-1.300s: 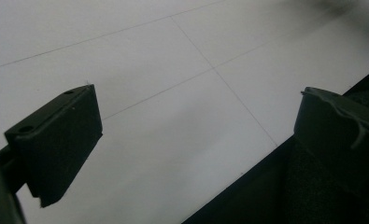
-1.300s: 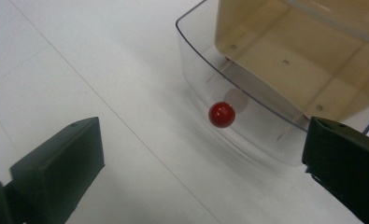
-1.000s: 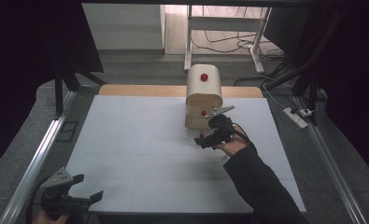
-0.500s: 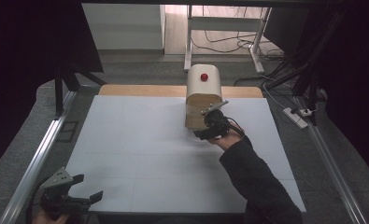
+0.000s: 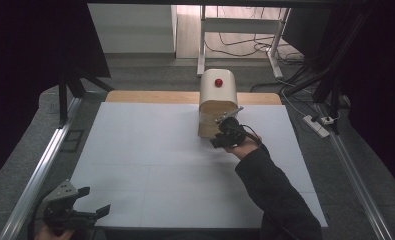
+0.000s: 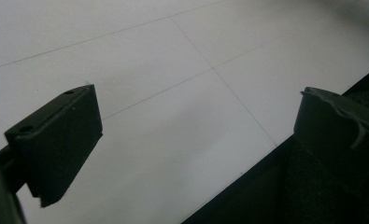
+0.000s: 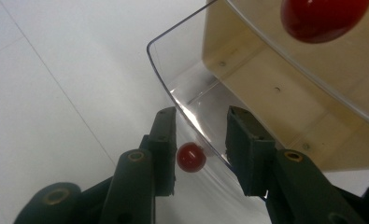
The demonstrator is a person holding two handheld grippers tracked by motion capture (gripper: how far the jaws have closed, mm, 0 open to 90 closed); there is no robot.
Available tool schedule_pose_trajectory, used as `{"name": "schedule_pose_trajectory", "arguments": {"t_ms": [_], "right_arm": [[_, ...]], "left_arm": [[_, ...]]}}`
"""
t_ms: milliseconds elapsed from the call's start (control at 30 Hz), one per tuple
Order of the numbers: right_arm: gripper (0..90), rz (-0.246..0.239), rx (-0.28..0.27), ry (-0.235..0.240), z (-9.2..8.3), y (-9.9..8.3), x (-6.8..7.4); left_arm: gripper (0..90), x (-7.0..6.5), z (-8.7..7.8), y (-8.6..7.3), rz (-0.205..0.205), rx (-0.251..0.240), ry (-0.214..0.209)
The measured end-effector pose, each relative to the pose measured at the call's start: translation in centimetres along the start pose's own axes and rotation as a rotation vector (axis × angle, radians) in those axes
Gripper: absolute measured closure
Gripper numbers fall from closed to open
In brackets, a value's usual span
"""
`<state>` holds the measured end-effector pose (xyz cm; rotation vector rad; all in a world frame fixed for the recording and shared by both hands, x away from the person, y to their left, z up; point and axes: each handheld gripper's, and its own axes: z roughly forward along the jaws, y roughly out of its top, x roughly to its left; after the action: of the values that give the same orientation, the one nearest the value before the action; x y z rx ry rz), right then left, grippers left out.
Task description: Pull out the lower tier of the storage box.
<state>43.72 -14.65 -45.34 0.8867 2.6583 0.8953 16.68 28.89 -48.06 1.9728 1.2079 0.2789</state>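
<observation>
**Right jaws closing on the door knob**

Your right gripper [image 7: 198,140] had just been closing, jaws narrowed but not yet pressing: the small red knob [image 7: 190,157] sat between them, against the left pad, with a gap to the right one. A second earlier that gripper hung back from the box [image 5: 217,102]; it then moved up to the clear door [image 7: 182,84]. Reads as the grasp before moving the door. Knob lay low on the door edge, inside the jaws. Your left gripper [image 5: 80,210] idled spread at the near table [image 5: 150,150] corner.
</observation>
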Motion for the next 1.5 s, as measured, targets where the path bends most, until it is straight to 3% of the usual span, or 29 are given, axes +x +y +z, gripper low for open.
{"name": "schedule_pose_trajectory", "arguments": {"t_ms": [200, 600, 1100, 1267, 1500], "right_arm": [[68.0, -0.035, 0.033, 0.004, 0.2, -0.2, 0.5], [69.0, -0.032, 0.042, 0.018, 0.3, -1.4, 1.4], [67.5, 0.006, 0.02, 0.048, 0.2, -3.4, 2.7], [63.7, 0.015, 0.024, 0.014, 0.3, -3.9, 2.9], [59.8, 0.038, 0.007, 0.012, 0.2, -4.1, 2.9]], "left_arm": [[1.4, 0.0, 0.0, 0.0, 0.0, -0.001, 0.001], [1.4, 0.0, 0.0, 0.0, 0.0, 0.0, 0.002], [1.4, -0.1, 0.0, 0.0, 0.0, 0.001, 0.004], [1.5, -0.1, 0.0, 0.0, 0.001, 0.001, 0.005], [1.5, -0.1, 0.0, 0.0, 0.0, 0.001, 0.004]]}}
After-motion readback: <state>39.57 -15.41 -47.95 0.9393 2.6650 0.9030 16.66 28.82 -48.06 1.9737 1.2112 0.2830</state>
